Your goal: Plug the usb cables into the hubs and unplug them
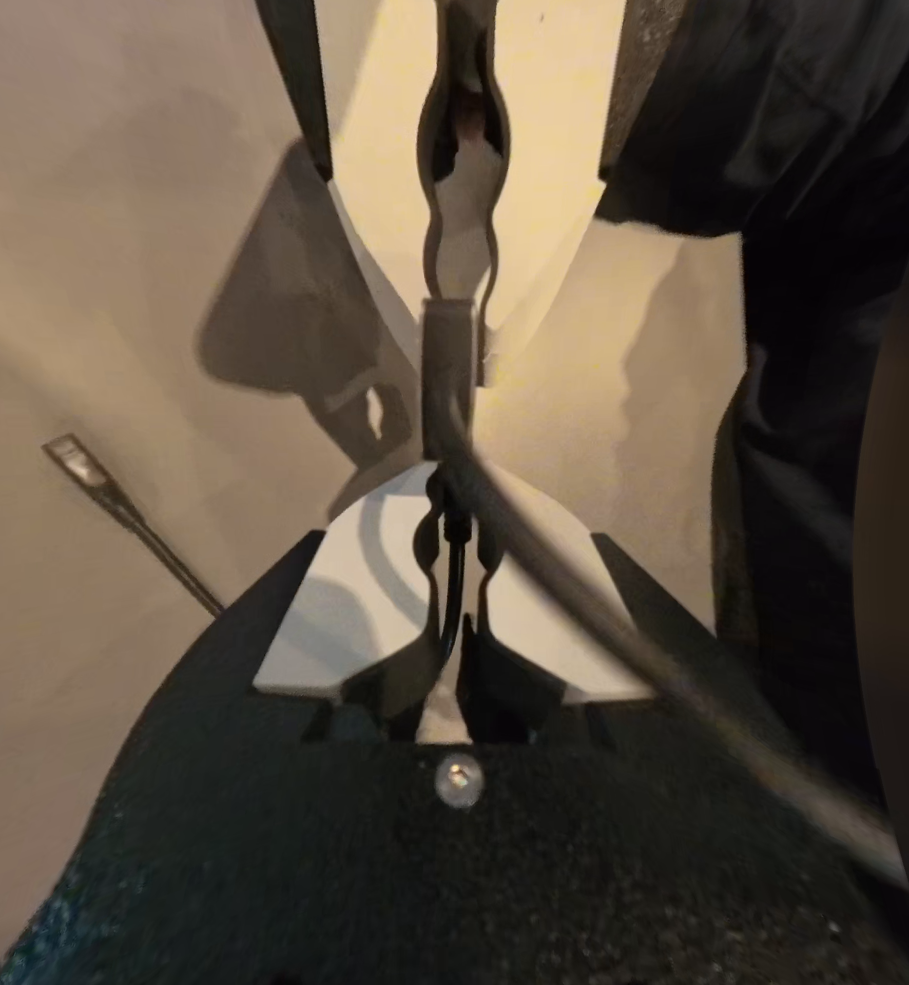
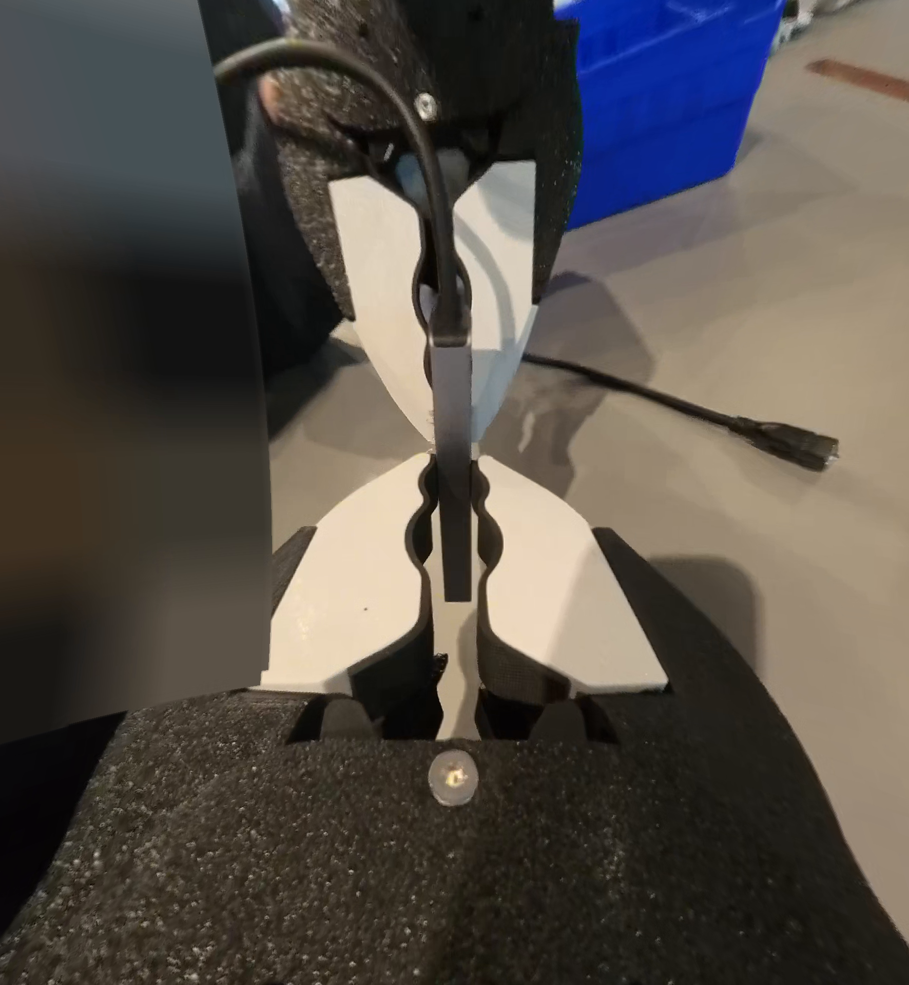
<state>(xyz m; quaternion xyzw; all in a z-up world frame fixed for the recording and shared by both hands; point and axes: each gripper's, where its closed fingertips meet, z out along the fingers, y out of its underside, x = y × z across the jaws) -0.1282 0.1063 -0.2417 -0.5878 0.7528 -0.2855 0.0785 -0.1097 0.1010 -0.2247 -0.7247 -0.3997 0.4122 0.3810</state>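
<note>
left gripper [image 1: 449, 469] and right gripper [image 2: 449, 463] held tip to tip, facing each other, both raised off the surface. white fingers [image 2: 356, 597] of the right closed in, clamped. left likewise pinched narrow. dark-sleeved arm [image 1: 793, 160] behind the right one.

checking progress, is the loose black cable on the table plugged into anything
Out: the black cable lies on the grey table, its connector end bare, apart from both grippers.
</note>
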